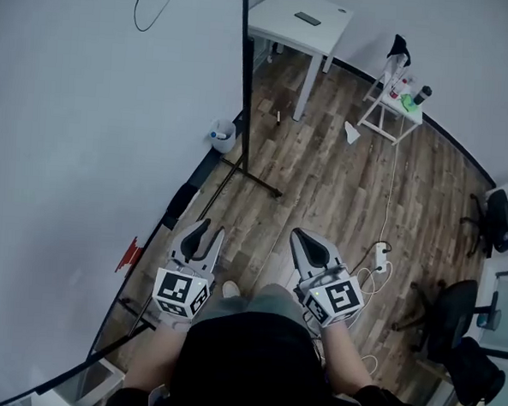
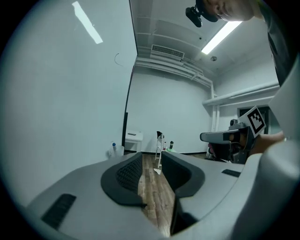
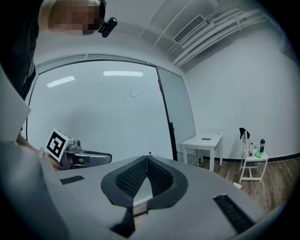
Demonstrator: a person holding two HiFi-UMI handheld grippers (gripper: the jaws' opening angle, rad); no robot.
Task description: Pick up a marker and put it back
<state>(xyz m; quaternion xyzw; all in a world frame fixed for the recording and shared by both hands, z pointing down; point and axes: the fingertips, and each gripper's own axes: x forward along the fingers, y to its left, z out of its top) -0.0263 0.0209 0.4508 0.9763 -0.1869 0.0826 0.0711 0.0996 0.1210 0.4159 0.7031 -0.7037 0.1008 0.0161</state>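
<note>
Whiteboard (image 1: 86, 145): fills left side.
Red marker-like item (image 1: 129, 255): on whiteboard lower edge; identity uncertain.
Left gripper (image 1: 209, 231): just right of whiteboard base, jaws spread, nothing between.
Stand leg (image 1: 254, 179): juts from whiteboard across floor ahead.
Right gripper (image 1: 302, 237): farther right of whiteboard, jaws pressed together, empty.
White table (image 1: 303, 25): beyond whiteboard's far end.

Wood floor (image 1: 324, 185), white walls (image 1: 477, 57). Large whiteboard (image 1: 78, 127) on a black stand. Past the whiteboard: white table (image 1: 286, 30). Farther out from the whiteboard: small white rack (image 1: 377, 119), black chairs (image 1: 453, 322). Ceiling strip light (image 2: 224, 35) lit.
</note>
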